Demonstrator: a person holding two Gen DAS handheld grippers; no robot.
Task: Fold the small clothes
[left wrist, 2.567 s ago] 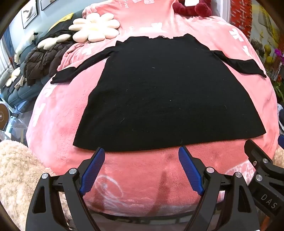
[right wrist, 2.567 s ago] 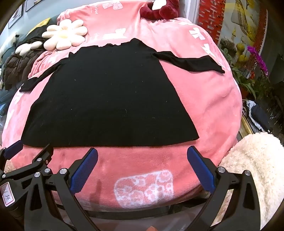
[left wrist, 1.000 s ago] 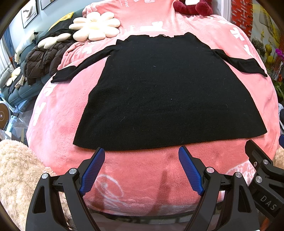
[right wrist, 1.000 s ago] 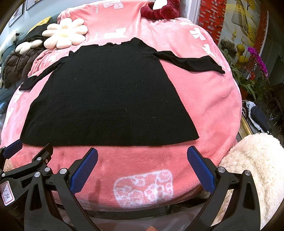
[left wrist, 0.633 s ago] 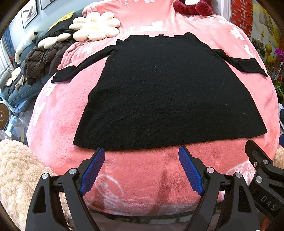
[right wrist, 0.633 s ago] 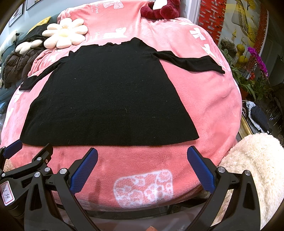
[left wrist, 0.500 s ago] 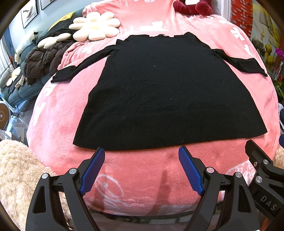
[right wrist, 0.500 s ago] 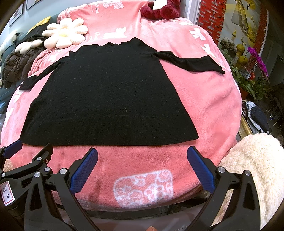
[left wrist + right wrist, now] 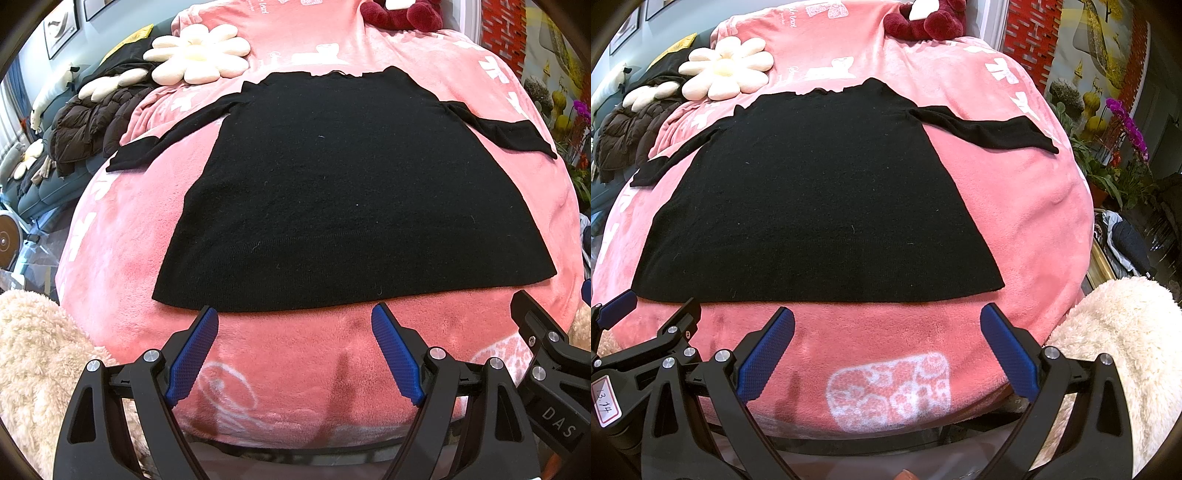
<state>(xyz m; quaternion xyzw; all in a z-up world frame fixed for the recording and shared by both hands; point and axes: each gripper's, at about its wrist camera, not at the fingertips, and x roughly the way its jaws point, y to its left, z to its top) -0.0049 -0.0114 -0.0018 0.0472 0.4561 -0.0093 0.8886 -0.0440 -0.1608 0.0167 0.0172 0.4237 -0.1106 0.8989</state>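
A black sweater (image 9: 347, 192) lies flat and spread out on a pink blanket (image 9: 122, 280), hem toward the cameras, both sleeves stretched out to the sides. The left gripper (image 9: 295, 328) hangs just short of the hem, toward its left half, with its blue pads wide apart and nothing between them. The right gripper (image 9: 886, 328) sits likewise before the hem's right half, its jaws spread wide and empty; neither touches the sweater (image 9: 812, 199).

The left wrist view shows the left sleeve end (image 9: 129, 155) near a dark puffy jacket (image 9: 88, 125) heaped on a sofa beside the blanket, and a beige fluffy throw (image 9: 33, 354) at the lower left. The right wrist view shows the right sleeve end (image 9: 1027, 136) clearly, potted plants with purple flowers (image 9: 1126, 125) beyond the blanket's edge, and a cream fluffy throw (image 9: 1115, 350) at the lower right.

A flower-shaped cushion (image 9: 199, 55) and a dark red plush toy (image 9: 923, 20) lie beyond the collar. Nothing lies between grippers and hem.
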